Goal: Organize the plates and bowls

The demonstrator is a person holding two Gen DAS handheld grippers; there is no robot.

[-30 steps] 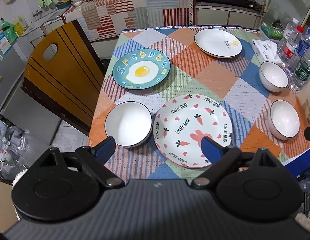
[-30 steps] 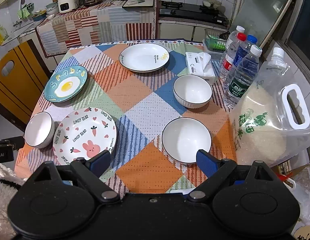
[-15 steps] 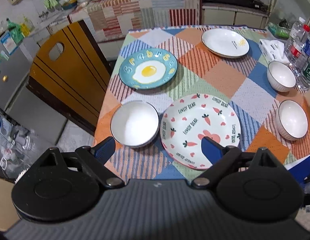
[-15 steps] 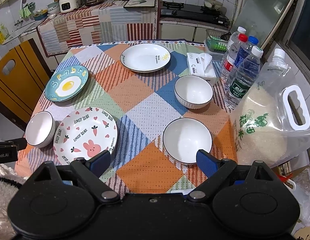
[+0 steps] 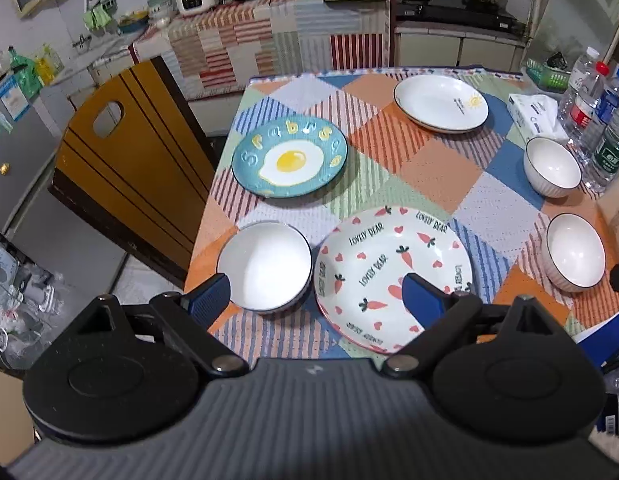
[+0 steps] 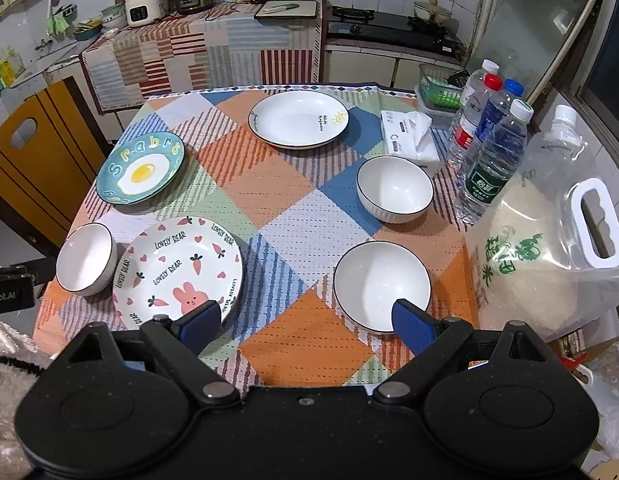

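Observation:
On the patchwork tablecloth lie a blue fried-egg plate (image 5: pixel 289 157) (image 6: pixel 141 168), a white carrot-and-bunny plate (image 5: pixel 391 274) (image 6: pixel 177 270), and a plain white plate (image 5: pixel 441 103) (image 6: pixel 298 118) at the far side. Three white bowls stand here: one at the near left corner (image 5: pixel 265 266) (image 6: pixel 84 258), one near right (image 5: pixel 574 252) (image 6: pixel 382 286), one farther right (image 5: pixel 552 167) (image 6: pixel 394 189). My left gripper (image 5: pixel 315 300) hovers open over the left bowl and carrot plate. My right gripper (image 6: pixel 307 322) is open above the near edge, between the carrot plate and the near right bowl.
A yellow wooden chair (image 5: pixel 125 168) stands against the table's left side. Several water bottles (image 6: pixel 491 152), a tissue pack (image 6: pixel 409 138) and a large rice bag (image 6: pixel 549 248) crowd the right edge. A cloth-covered counter (image 6: pixel 213 50) with appliances lies beyond the table.
The left gripper has drifted left and slightly closer over the table's near left corner; its view of the bowl grew. The right gripper has barely moved. Both stay open.

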